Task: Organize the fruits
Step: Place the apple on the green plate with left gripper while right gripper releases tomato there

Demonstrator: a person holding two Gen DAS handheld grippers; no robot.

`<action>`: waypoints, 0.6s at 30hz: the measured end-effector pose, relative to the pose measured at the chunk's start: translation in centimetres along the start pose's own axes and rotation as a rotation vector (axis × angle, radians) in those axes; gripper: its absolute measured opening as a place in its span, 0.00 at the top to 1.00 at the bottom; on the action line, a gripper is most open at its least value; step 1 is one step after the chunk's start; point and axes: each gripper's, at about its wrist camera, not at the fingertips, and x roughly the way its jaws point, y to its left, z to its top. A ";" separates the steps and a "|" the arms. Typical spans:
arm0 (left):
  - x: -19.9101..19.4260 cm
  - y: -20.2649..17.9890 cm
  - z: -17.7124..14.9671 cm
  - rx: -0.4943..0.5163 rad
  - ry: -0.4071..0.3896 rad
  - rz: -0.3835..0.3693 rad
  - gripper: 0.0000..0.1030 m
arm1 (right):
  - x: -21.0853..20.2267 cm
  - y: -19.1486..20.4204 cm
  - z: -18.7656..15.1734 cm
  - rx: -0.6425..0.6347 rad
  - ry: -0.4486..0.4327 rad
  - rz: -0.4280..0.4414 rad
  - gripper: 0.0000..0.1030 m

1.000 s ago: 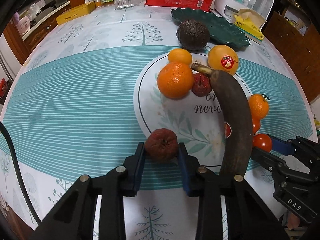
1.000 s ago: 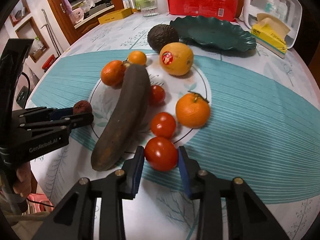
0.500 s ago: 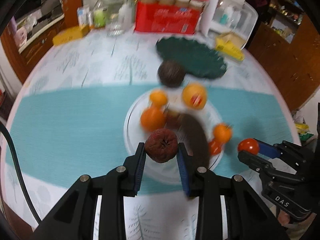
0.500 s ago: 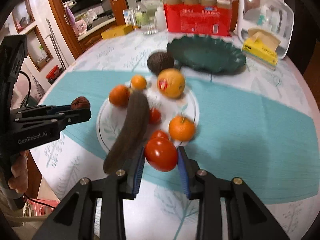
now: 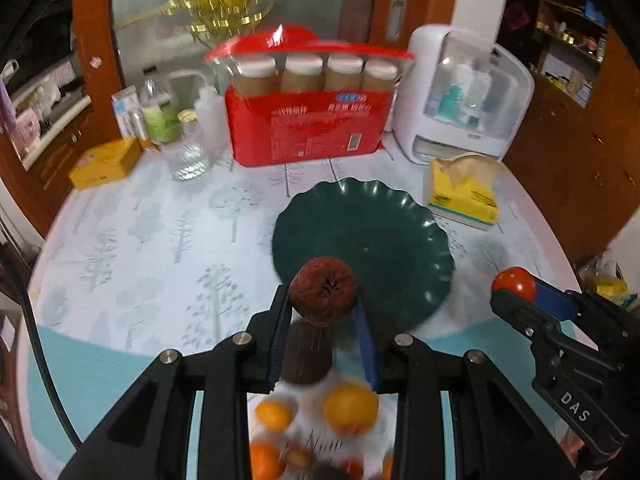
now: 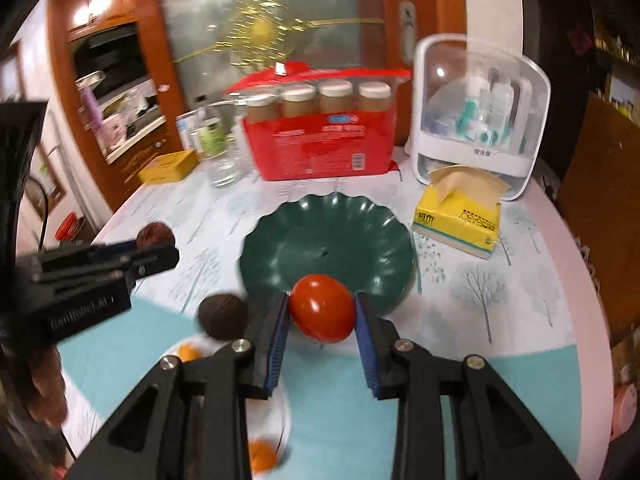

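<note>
Above the near rim of the dark green scalloped plate (image 5: 384, 220), the left tongs (image 5: 323, 312) are closed on a wrinkled dark red fruit (image 5: 322, 291), its blue pads pressing both sides. The right tongs (image 6: 322, 316) are likewise closed on a red tomato (image 6: 322, 307), held over the plate's near rim in the right wrist view. Both loads are clear of the desk (image 5: 132, 256). The green plate holds nothing and stands toward the far side of the desk, in front of a red package (image 5: 308, 124) of jars. A yellow tissue box (image 6: 458, 220) sits just right of the plate. Below the left tongs, blurred, the white plate (image 5: 320, 424) at the near edge carries oranges (image 5: 351, 408), with a dark avocado (image 5: 306, 356) just beyond it.
</note>
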 end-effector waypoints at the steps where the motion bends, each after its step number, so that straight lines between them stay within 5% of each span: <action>1: 1.8 0.0 0.6 -0.012 0.022 -0.013 0.71 | 1.7 -0.7 0.8 0.023 0.019 0.010 0.68; 10: 14.8 -0.4 0.8 -0.049 0.234 0.033 0.71 | 14.6 -2.9 0.6 0.061 0.223 0.033 0.68; 18: 17.0 -0.8 -0.1 -0.013 0.242 0.045 0.71 | 17.1 -2.4 -1.2 0.039 0.250 0.028 0.68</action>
